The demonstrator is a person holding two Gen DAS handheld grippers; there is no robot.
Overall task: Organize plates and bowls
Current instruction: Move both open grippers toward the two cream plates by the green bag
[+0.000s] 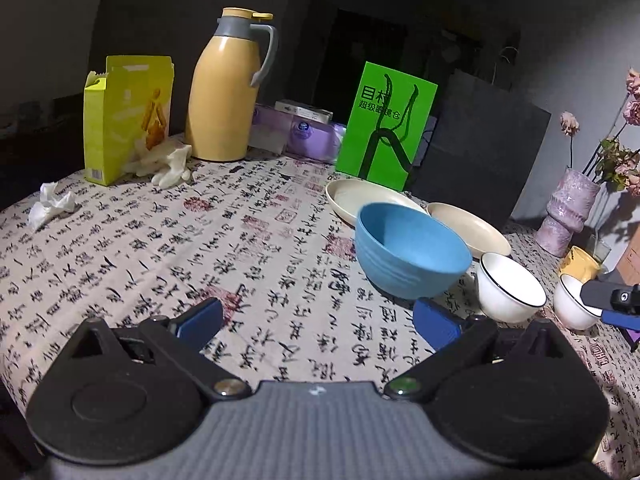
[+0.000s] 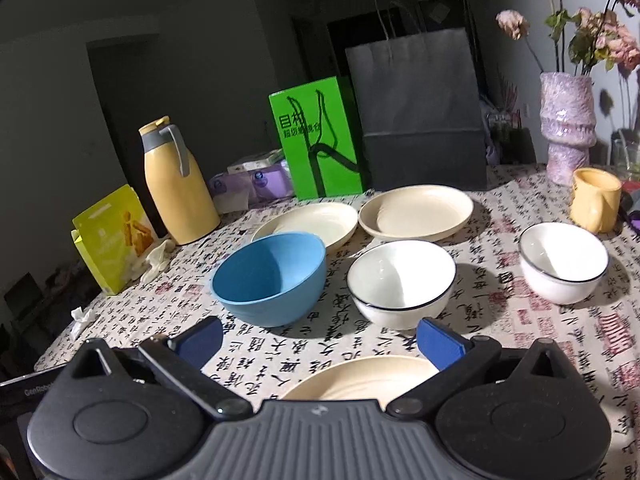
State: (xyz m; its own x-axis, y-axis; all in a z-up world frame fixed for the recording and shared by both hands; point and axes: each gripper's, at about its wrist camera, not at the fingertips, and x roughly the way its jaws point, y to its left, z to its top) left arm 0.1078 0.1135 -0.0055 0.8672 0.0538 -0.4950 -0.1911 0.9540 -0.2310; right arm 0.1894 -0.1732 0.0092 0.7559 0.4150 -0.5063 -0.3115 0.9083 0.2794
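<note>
Currently both claws are hanging wide open and empty: the left claw [image 1: 316, 322] over bare worktop [image 1: 168, 248] beside the blue bowl [image 1: 412, 252], the right claw [image 2: 318, 342] above a cream plate [image 2: 364, 376] lying near the worktop's front edge, white bowl [image 2: 402, 282] just beyond.

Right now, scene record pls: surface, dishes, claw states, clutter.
surface: table under a calligraphy-print cloth
bowls: blue bowl; two white bowls with dark rims, all upright and apart
plates: two cream plates behind the bowls; third cream plate just below the right claw
left claw: open, empty
right claw: open, empty
clutter: yellow thermos, green bag, dark paper bag, yellow mug, vase with flowers
</note>
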